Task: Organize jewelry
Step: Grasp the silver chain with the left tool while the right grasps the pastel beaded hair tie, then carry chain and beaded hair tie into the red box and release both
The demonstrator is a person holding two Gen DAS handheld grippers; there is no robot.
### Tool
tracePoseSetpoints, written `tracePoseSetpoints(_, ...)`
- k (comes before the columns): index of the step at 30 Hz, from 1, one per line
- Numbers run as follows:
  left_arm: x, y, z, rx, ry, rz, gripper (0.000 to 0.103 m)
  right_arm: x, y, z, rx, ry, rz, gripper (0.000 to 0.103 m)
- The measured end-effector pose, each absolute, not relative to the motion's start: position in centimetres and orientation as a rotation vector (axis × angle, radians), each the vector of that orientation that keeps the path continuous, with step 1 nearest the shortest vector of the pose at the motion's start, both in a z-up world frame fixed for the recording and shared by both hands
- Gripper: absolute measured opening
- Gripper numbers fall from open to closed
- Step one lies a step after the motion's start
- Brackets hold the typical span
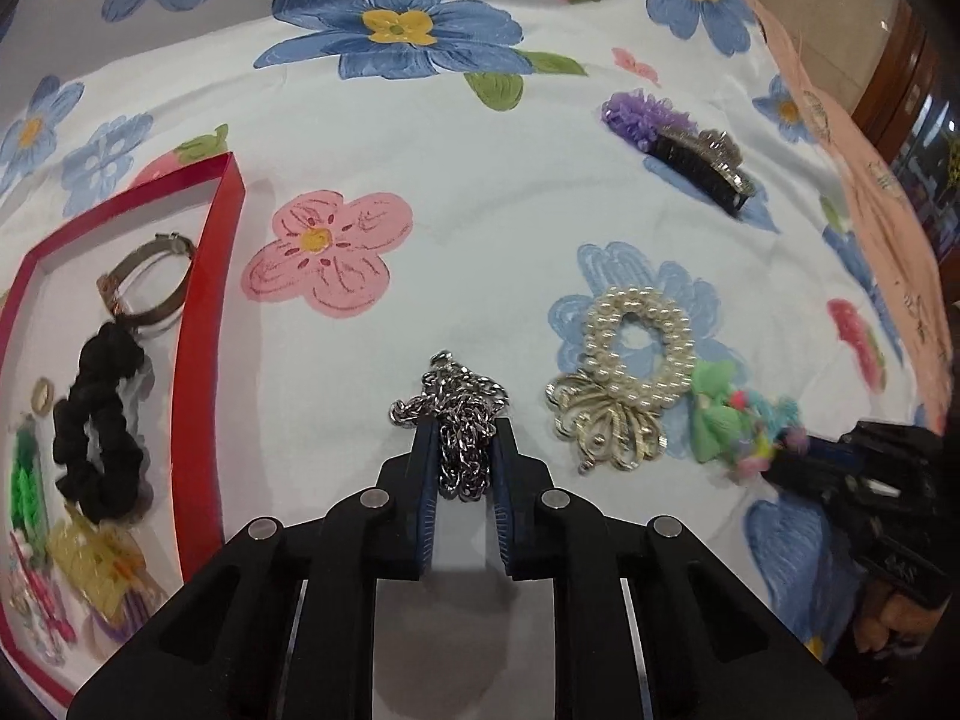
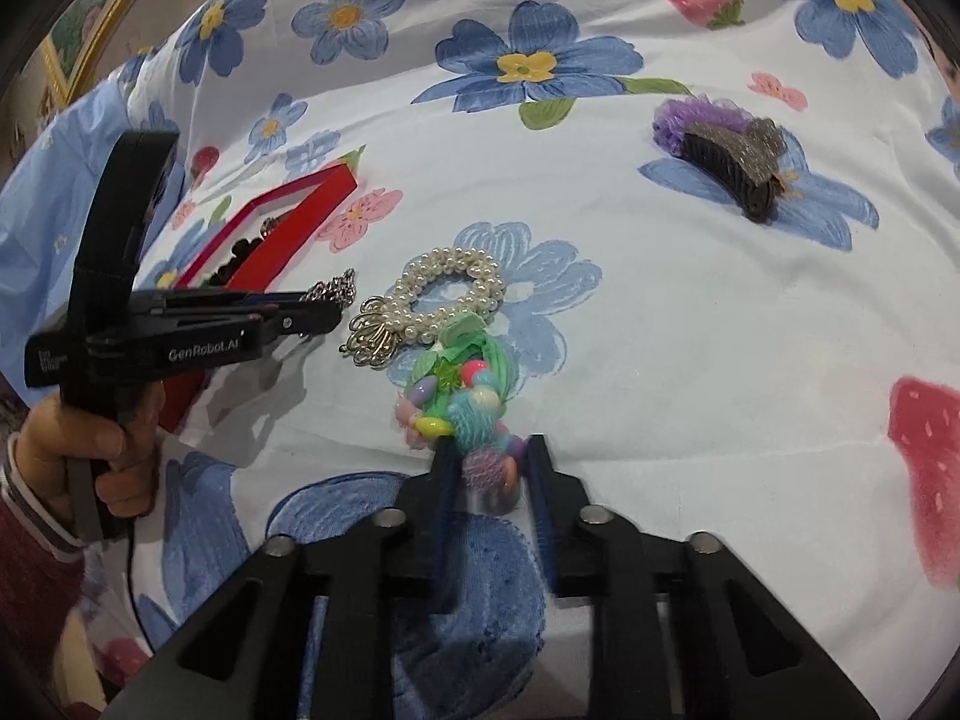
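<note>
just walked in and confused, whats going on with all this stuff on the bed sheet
A person is sorting jewelry and hair accessories into a red tray with two handheld grippers. The left gripper is closed on a silver chain. The right gripper has its fingers around a colorful beaded piece, though blur hides whether it is clamped. A pearl scrunchie and a dark hair claw lie loose on the floral sheet. The tray already holds a black scrunchie and a metal bangle.
</note>
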State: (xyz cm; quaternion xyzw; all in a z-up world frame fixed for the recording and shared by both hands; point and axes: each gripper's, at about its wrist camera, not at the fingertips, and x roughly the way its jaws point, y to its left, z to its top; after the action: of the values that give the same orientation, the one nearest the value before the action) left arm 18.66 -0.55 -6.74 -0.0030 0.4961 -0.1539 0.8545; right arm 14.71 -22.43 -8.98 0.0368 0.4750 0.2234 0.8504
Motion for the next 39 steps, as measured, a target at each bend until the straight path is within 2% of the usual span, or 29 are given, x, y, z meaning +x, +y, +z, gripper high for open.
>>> tracePoseSetpoints(1, 18.3, -0.4, -6.6, -0.022, 1.039, -0.327, 0.014, 14.7, -22.7, -8.9, 0.096, 1.002, 0.474, 0.007)
tracePoseSetpoints(20, 10.8, 5.1, 0.8, -0.213, 0.861, -0.291, 0.014, 13.2, -21.7, -3.5, 0.12, 0.87, 0.536, 0.007)
tracePoseSetpoints(39, 6.2, 13.9, 2.8, -0.306, 0.787, -0.12, 0.014, 12.6, -13.9, -0.6, 0.081, 0.824, 0.714, 0.007)
